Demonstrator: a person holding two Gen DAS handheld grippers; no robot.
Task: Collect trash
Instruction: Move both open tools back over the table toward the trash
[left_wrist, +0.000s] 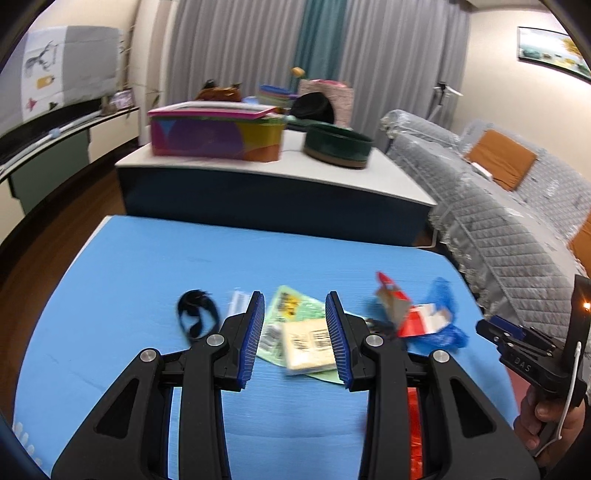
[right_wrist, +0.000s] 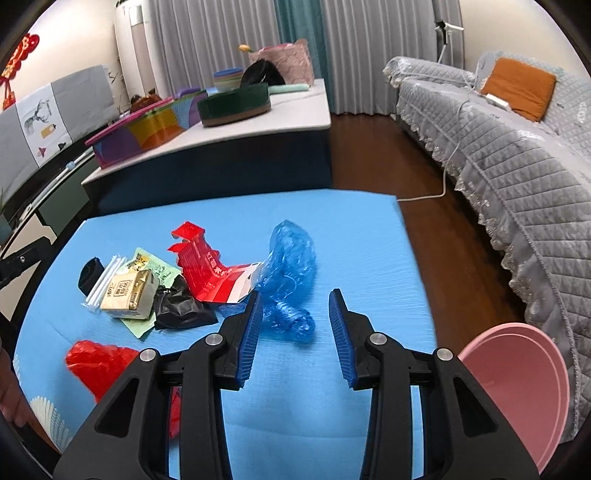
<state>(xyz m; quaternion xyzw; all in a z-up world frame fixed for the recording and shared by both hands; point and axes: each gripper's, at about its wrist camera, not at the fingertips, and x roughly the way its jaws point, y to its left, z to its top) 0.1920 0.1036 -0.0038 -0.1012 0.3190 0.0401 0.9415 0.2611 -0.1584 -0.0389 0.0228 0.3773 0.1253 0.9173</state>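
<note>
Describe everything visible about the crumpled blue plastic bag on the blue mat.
The crumpled blue plastic bag is thin, translucent film, wrinkled all over, lying loose and flattened on the blue mat. It stretches from a rounded upper end to a bunched, twisted lower end. Its left edge meets the torn red-and-white cardboard box. The right gripper is open; its left finger overlaps the bag's lower end in this view, contact unclear.

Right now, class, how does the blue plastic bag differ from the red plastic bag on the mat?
The blue plastic bag lies stretched out by the red carton, farther up the mat; the red plastic bag sits bunched at the near edge, apart from the pile. Blue looks translucent, red more solid. Both are crumpled and lie loose.
</note>
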